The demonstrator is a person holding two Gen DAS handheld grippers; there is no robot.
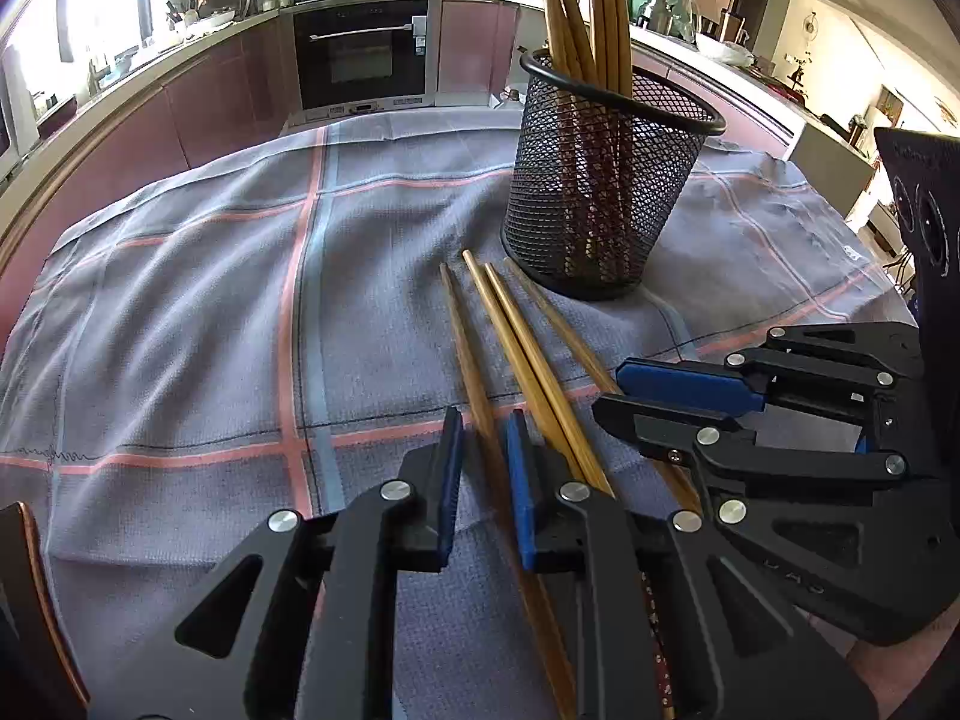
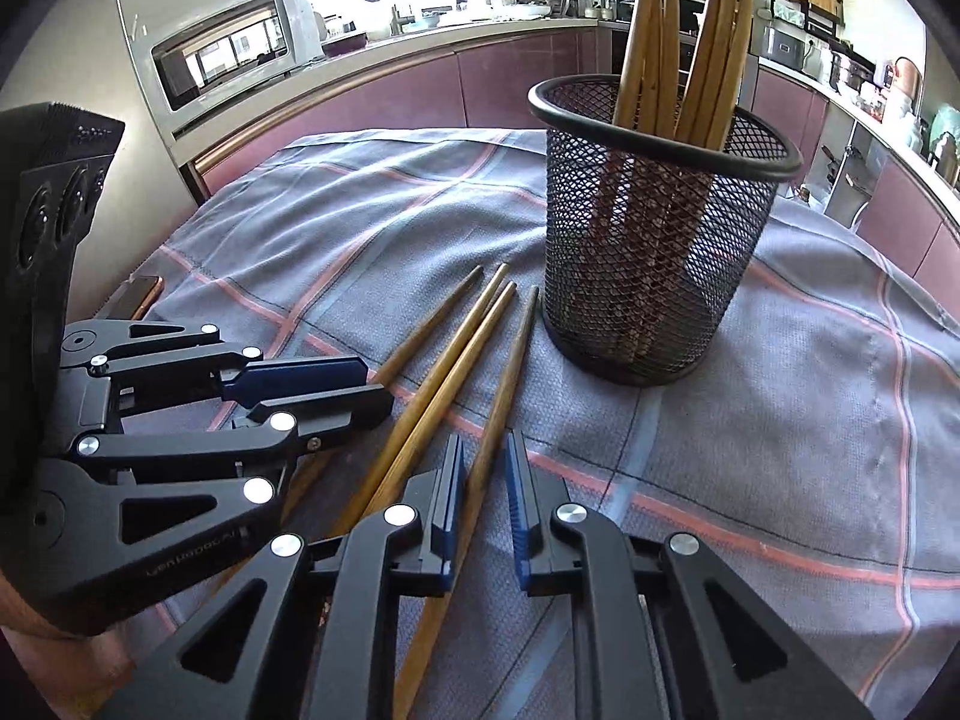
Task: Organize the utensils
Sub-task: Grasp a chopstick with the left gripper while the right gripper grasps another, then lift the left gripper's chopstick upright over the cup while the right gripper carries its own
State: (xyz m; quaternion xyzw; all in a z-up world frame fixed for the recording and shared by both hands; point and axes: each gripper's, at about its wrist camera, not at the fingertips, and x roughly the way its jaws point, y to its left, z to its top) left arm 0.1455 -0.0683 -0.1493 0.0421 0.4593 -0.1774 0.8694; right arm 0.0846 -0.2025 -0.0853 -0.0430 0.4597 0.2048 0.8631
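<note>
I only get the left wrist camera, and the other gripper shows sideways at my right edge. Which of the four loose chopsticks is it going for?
Observer: The right gripper straddles the rightmost chopstick, the one nearest the mesh holder.
Operator: Has it clamped it?
Observer: Not that I can see. A sliver of cloth shows between that chopstick and each of the blue pads.
Operator: Anything off to my left that I'm missing?
Observer: A silver countertop oven with a glass door, on the counter beyond the table.
</note>
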